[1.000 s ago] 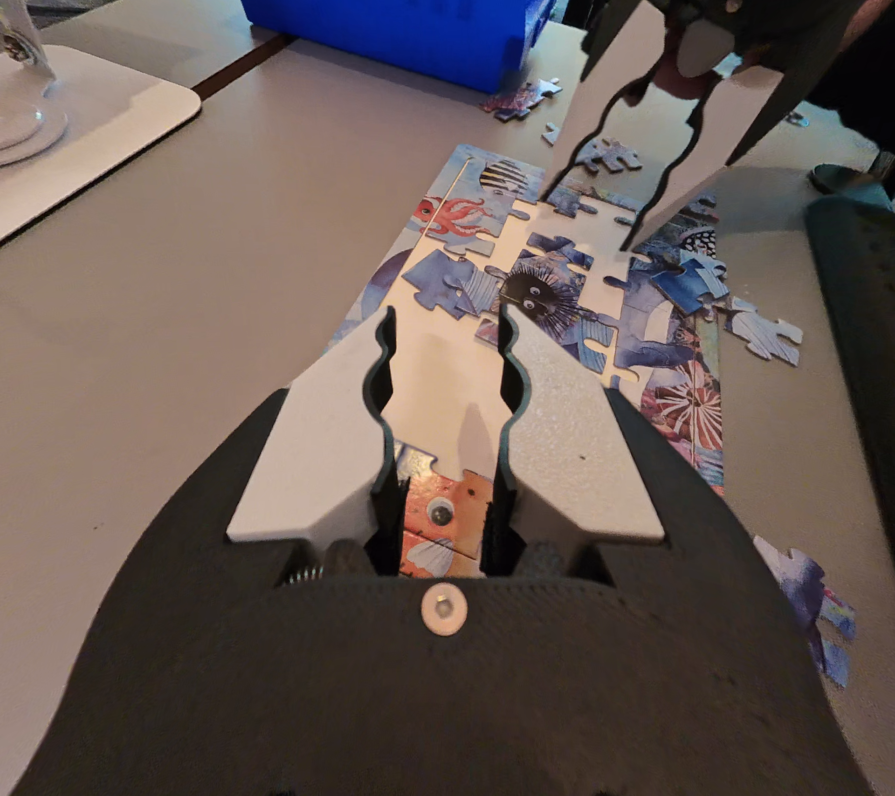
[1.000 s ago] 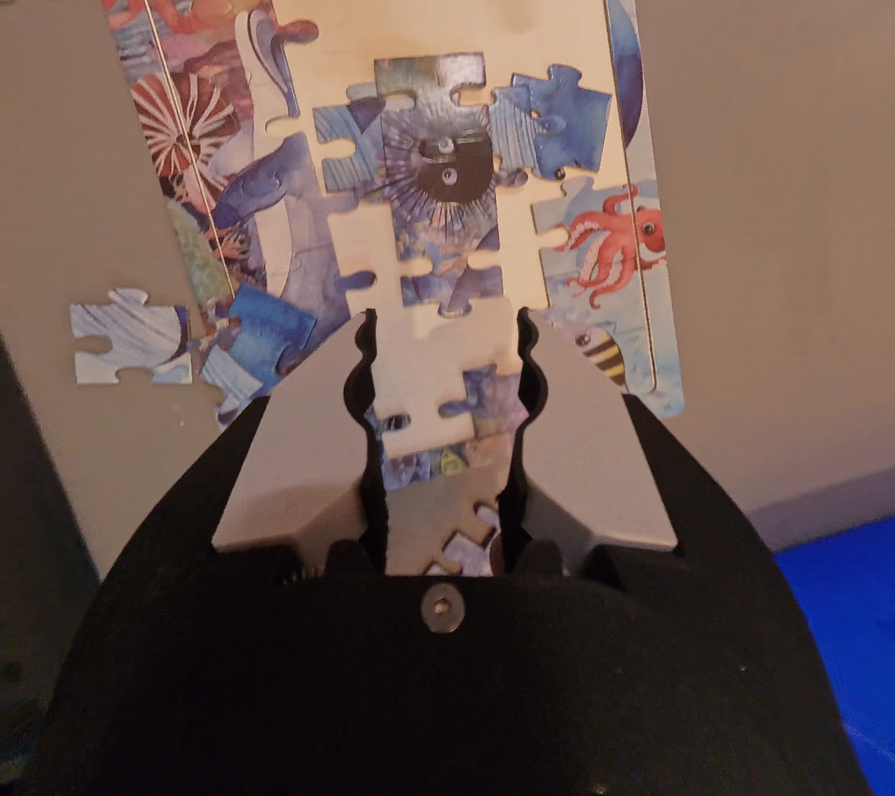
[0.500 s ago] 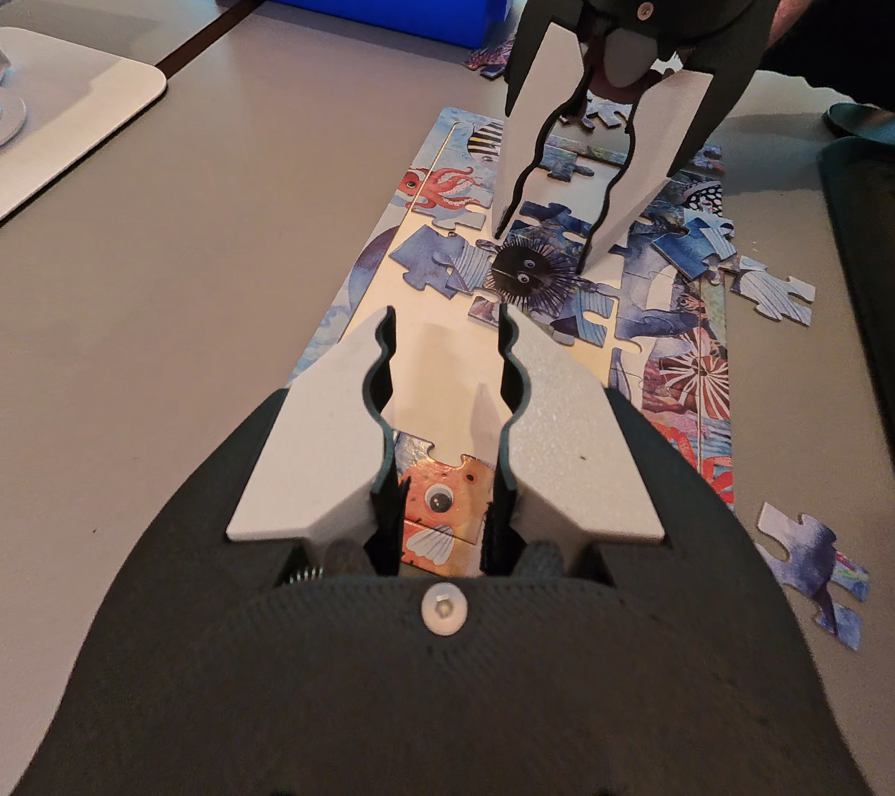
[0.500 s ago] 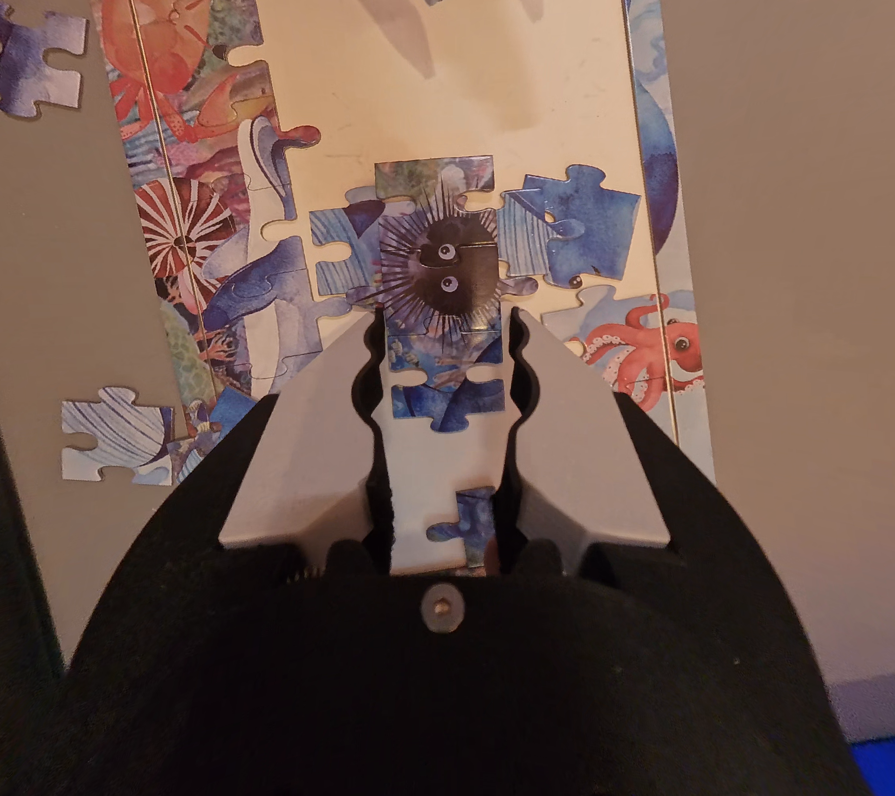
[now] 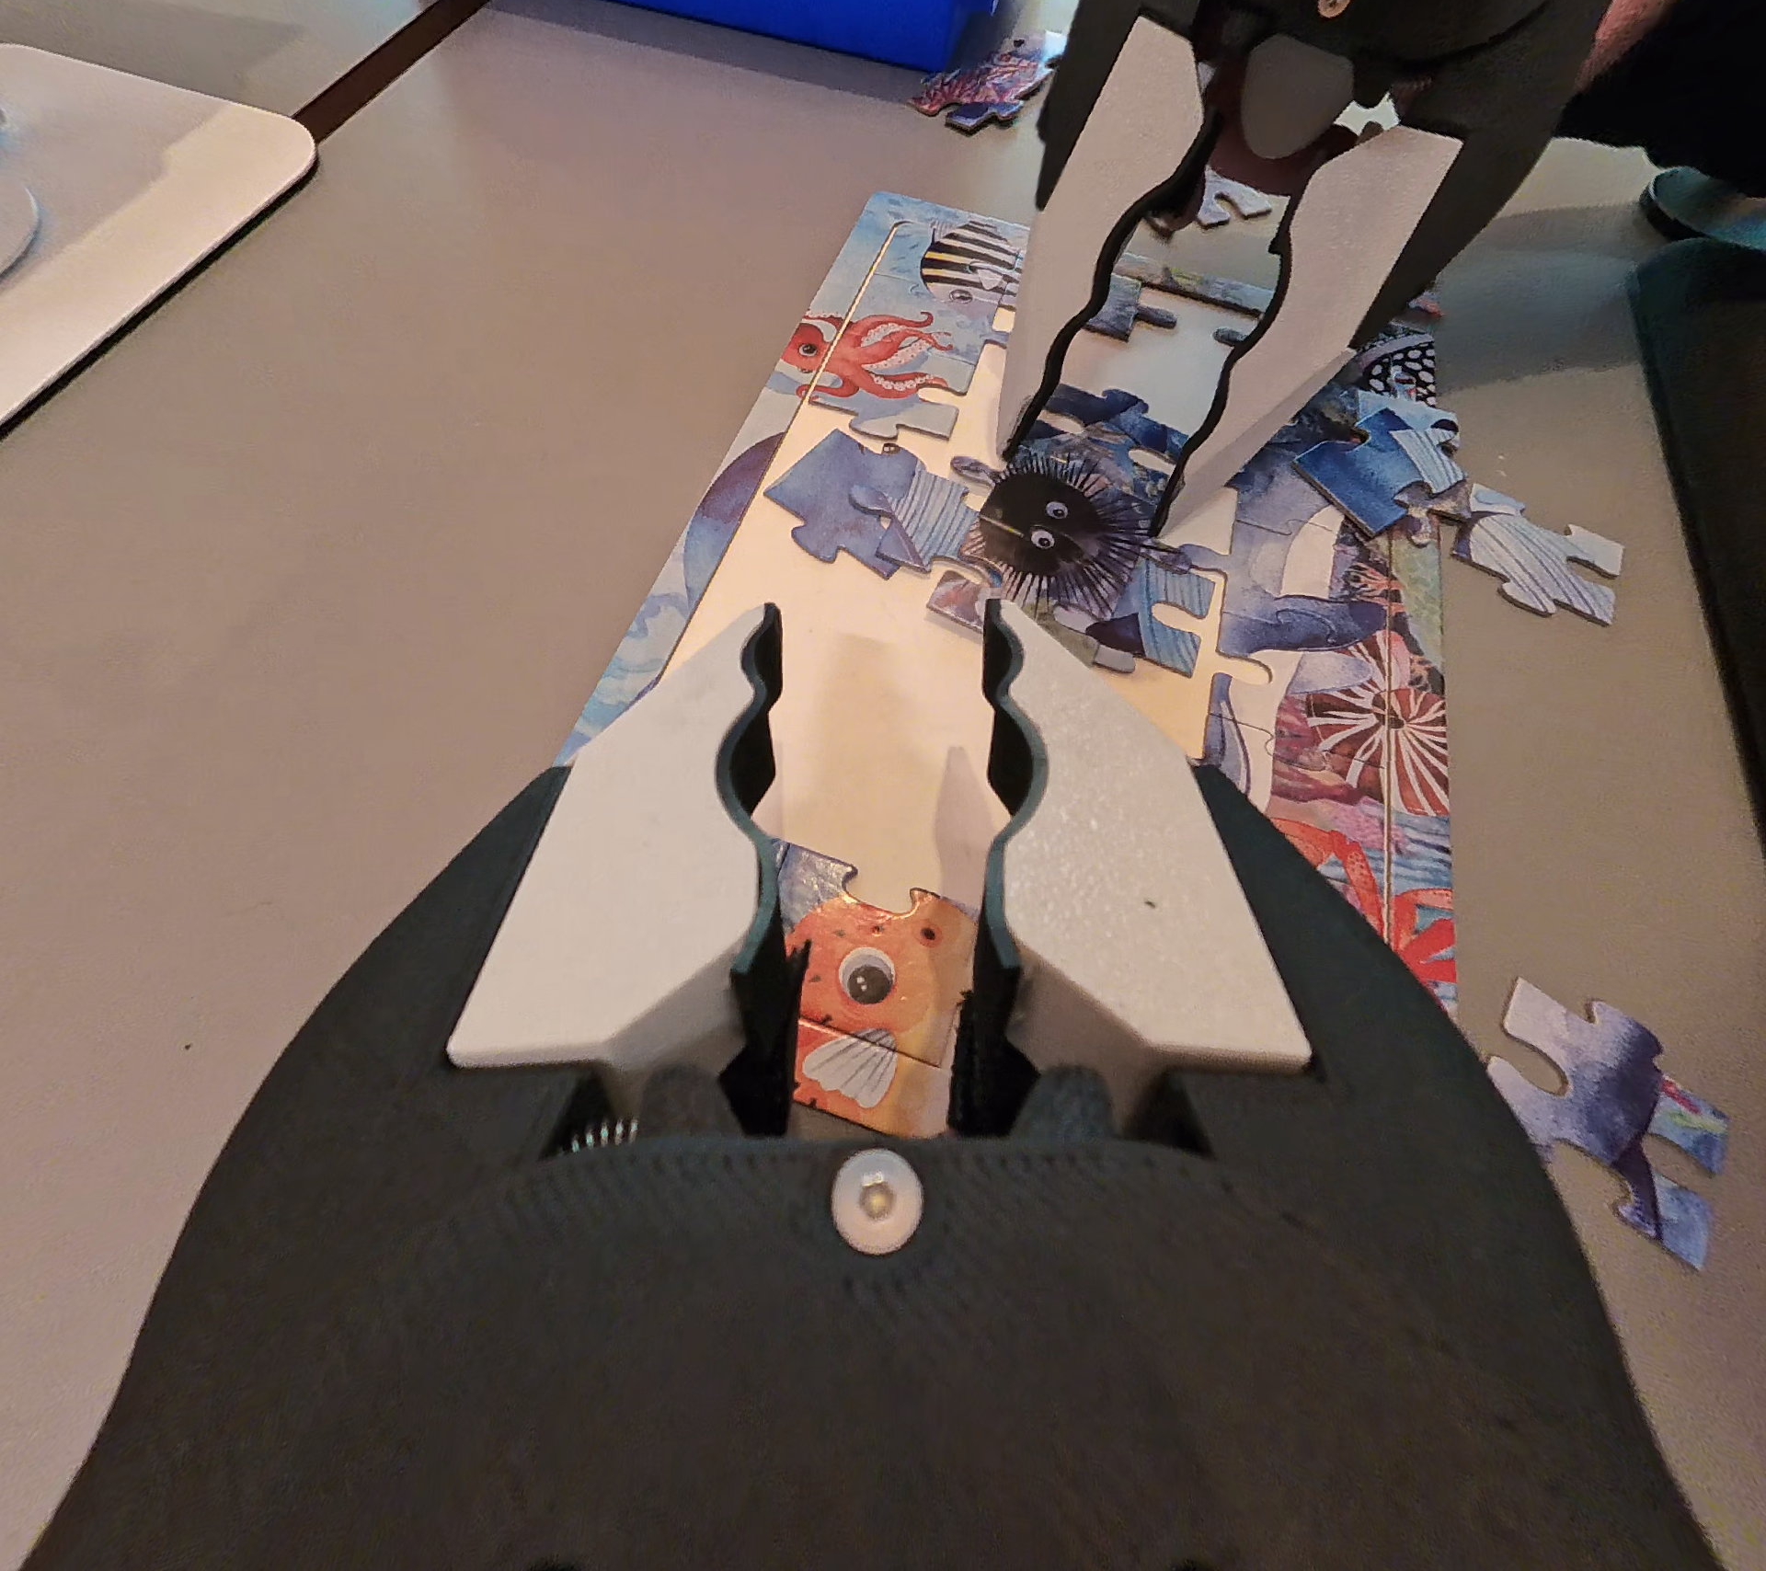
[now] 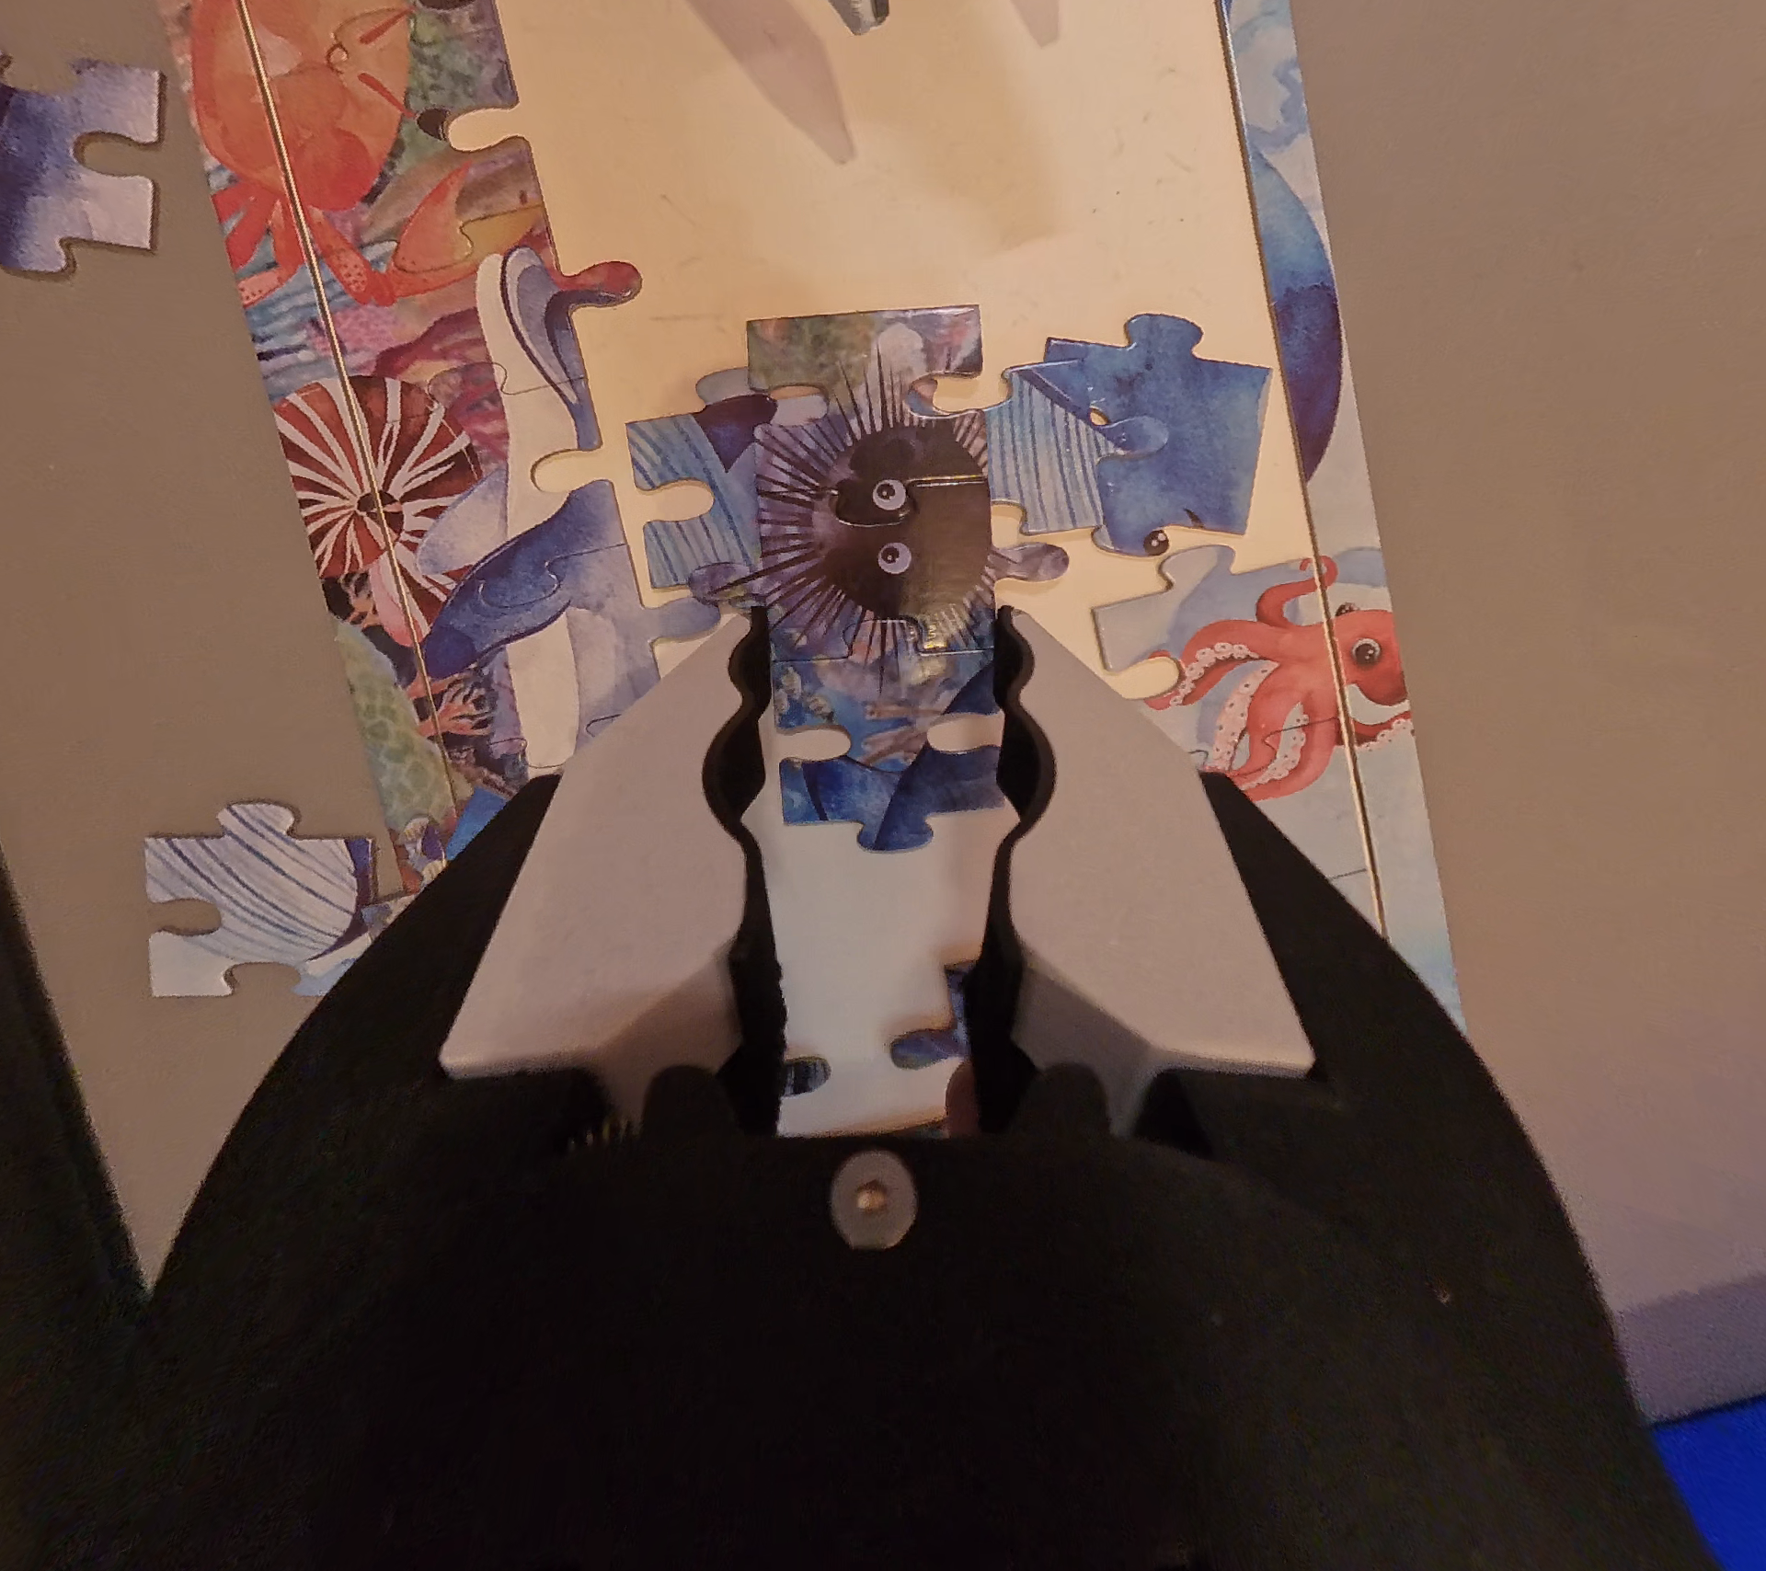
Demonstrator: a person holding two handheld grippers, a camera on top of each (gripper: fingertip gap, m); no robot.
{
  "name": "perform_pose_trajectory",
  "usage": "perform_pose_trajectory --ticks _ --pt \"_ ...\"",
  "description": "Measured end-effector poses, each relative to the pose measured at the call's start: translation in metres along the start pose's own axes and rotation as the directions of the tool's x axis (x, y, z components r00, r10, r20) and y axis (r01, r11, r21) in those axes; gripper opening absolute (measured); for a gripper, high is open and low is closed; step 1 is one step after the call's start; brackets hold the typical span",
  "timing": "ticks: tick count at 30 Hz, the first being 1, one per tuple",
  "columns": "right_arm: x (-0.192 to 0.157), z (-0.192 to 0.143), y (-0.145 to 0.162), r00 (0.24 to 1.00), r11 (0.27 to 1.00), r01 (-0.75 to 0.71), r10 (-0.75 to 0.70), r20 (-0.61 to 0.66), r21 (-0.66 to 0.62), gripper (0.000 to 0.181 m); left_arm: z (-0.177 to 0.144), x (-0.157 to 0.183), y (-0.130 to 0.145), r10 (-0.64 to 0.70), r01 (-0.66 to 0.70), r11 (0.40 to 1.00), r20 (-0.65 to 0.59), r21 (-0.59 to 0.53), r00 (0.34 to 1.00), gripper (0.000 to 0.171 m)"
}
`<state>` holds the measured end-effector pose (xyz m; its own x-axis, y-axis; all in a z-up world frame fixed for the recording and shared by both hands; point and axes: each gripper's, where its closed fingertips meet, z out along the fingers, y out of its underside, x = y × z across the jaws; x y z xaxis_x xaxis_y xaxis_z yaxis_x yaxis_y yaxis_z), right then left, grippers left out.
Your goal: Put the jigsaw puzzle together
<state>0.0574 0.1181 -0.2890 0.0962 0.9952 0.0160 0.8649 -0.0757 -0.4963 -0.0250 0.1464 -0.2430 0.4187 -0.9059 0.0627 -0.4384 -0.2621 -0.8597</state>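
1. Two fingertips of your right gripper [image 5: 1089,464] had come down within the last second from above the far end of the puzzle board [image 5: 860,722]; they stood spread and empty, straddling the strip of joined pieces just behind the black sea urchin [image 6: 884,522].
2. Your left gripper [image 5: 879,636] stayed parted too, holding nothing, above the orange fish pieces [image 5: 879,980] at the near end.
3. That descent likely meant you were about to pinch or nudge the urchin cluster toward its seat.
4. The cluster lay flat mid-board, its long axis running along the board's length, and both grippers faced each other along that same line.
5. Loose pieces, like a blue one [image 5: 1615,1124], waited on the table [image 5: 382,474] beside the board.
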Motion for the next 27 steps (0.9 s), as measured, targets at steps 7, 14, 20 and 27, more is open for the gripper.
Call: perform_pose_trajectory --ticks 7,14,20,27 --pt "0.000 -0.004 0.004 1.000 1.000 -0.004 0.004 -0.017 0.014 0.045 0.000 0.000 0.000 0.003 -0.003 1.000 0.007 -0.003 1.000 0.040" --pt "0.004 -0.019 0.010 0.999 1.000 -0.003 0.004 -0.033 0.016 0.045 0.000 -0.002 0.001 0.002 -0.001 1.000 0.010 -0.006 1.000 0.040" --pt "0.003 -0.039 0.028 0.999 1.000 0.008 -0.009 -0.033 -0.020 0.045 -0.005 -0.007 0.000 -0.001 0.001 1.000 0.021 0.001 1.000 0.040" --pt "-0.011 -0.066 0.077 1.000 0.996 -0.029 0.029 -0.003 -0.089 0.045 -0.007 -0.010 0.000 0.000 0.001 1.000 0.031 -0.003 1.000 0.040"
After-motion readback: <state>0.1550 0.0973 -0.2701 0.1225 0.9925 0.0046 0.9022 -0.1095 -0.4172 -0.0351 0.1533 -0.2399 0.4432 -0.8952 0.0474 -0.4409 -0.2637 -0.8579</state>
